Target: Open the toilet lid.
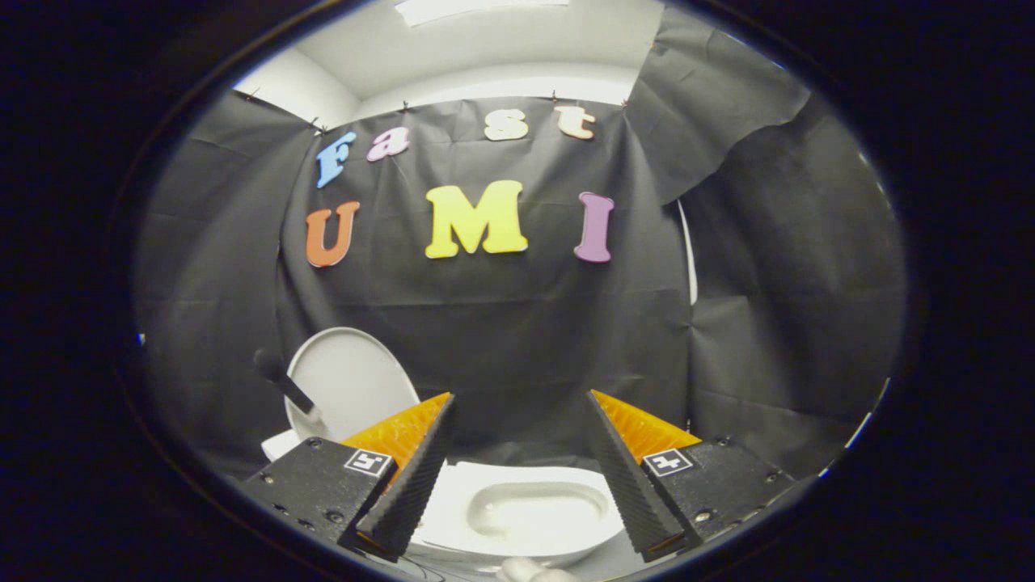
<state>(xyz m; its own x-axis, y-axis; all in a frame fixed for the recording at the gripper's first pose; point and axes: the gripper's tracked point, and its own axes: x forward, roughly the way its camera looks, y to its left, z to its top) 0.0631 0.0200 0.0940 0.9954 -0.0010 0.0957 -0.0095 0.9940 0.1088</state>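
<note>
Tool (519,404): two black wedge fingers (408,485), ribbed inner faces, orange ribbed tops; black speckled mounts with screws, each bearing a square black-and-white marker (369,462); fingers set wide apart.

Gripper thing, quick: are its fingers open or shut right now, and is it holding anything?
Gripper: fingers open wide, holding nothing. The toilet bowl lies between and below them; the raised toilet lid stands off to one side.

Looking like a mock bathroom staged in a booth: white toilet (517,509) standing against draped black cloth (501,323), lid (348,380) raised.
</note>
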